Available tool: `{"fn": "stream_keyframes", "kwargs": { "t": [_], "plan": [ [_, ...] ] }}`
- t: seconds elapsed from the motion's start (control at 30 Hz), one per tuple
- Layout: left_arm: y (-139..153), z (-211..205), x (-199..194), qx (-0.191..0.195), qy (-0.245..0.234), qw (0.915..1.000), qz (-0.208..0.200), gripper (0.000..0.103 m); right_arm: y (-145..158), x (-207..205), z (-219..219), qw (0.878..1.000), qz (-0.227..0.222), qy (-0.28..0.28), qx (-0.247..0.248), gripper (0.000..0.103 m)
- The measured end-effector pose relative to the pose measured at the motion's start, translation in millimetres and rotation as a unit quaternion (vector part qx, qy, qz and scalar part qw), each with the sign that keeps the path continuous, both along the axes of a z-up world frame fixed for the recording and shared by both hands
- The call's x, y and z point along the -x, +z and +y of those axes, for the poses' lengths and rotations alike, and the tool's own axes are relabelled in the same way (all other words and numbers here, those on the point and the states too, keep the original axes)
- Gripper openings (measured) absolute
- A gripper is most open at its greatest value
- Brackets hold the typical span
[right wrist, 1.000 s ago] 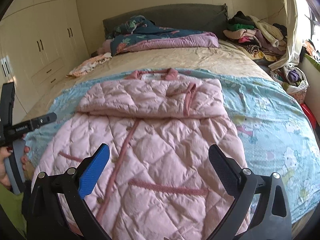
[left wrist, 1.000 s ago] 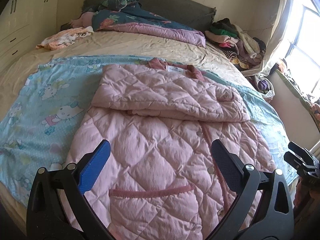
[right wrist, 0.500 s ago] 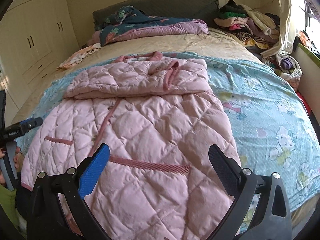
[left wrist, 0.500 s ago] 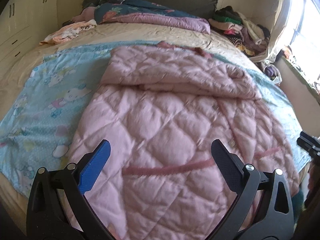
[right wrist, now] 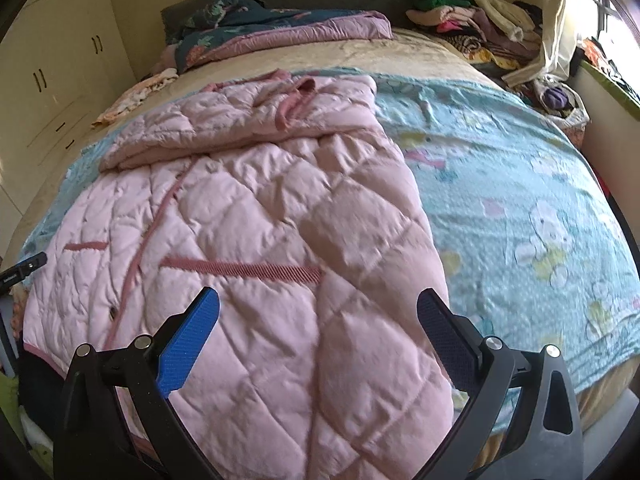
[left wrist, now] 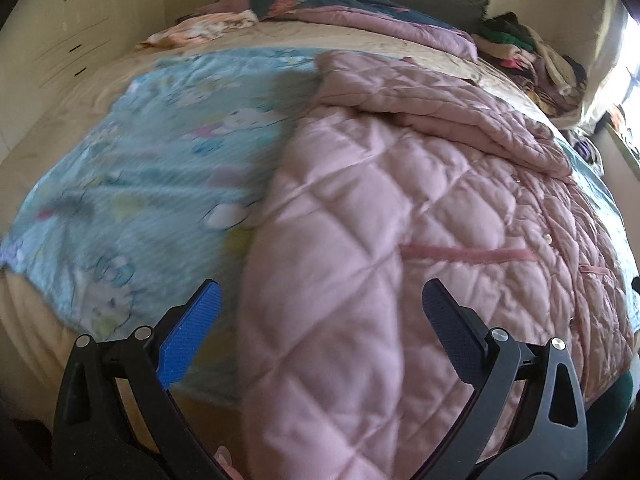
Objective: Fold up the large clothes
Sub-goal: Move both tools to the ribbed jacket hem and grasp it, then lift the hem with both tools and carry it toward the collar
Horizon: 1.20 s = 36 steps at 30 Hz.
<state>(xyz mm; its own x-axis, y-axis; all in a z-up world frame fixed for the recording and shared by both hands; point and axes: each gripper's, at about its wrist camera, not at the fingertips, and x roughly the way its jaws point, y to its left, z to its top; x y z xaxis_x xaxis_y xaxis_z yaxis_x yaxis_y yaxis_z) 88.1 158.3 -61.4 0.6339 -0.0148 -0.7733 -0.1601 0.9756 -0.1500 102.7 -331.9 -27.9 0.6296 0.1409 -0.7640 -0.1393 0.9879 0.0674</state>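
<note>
While the pink coat (left wrist: 400, 208) lies on the blue blanket (left wrist: 152, 168), its bottom edge is cut off at 6 o'clock; left gripper (left wrist: 320, 312) and right gripper (right wrist: 318, 312) gape wide, empty.

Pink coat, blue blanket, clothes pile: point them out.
Pink coat (right wrist: 248, 216), right wrist view, quilted front.
Blue blanket (right wrist: 520, 184), right wrist view, bare printed part.
Clothes pile (right wrist: 472, 12), right wrist view, top of heap.
</note>
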Motion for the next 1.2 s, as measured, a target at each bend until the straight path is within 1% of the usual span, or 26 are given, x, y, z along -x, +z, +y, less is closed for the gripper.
{"fn": "stream_keyframes", "kwargs": {
  "t": [0.1, 0.27, 0.37, 0.47, 0.67, 0.73, 0.8, 0.93, 1.2],
  "plan": [
    [-8, 8, 8, 0.003, 0.005, 1.0, 0.007, 0.094, -5, 4, -5, 1.0, 0.006, -0.004, 0.003, 0.099],
    [-21, 18, 26, 0.031, 0.003, 0.9994, 0.017, 0.094, -14, 11, -13, 1.0, 0.015, -0.008, 0.004, 0.099],
    [-25, 17, 37, 0.037, -0.004, 0.9991, 0.021, 0.094, -17, 16, -16, 1.0, 0.02, -0.008, 0.006, 0.099],
    [-32, 13, 44, 0.058, -0.016, 0.9978, 0.028, 0.087, -22, 22, -20, 1.0, 0.028, -0.011, 0.006, 0.099],
    [-35, -4, 55, 0.057, -0.042, 0.9969, 0.035, 0.074, -30, 36, -29, 0.999, 0.041, -0.015, 0.009, 0.099],
    [-37, -10, 57, 0.063, -0.053, 0.9959, 0.039, 0.074, -33, 41, -33, 0.999, 0.046, -0.017, 0.01, 0.099],
    [-38, -17, 61, 0.053, -0.059, 0.996, 0.04, 0.074, -36, 48, -38, 0.998, 0.053, -0.02, 0.008, 0.099],
    [-38, -20, 64, 0.055, -0.062, 0.9957, 0.042, 0.074, -44, 61, -47, 0.997, 0.069, -0.021, -0.005, 0.099],
    [-43, -18, 68, 0.07, -0.066, 0.9943, 0.048, 0.074, -60, 82, -55, 0.993, 0.102, -0.01, -0.059, 0.098]
  ]
}}
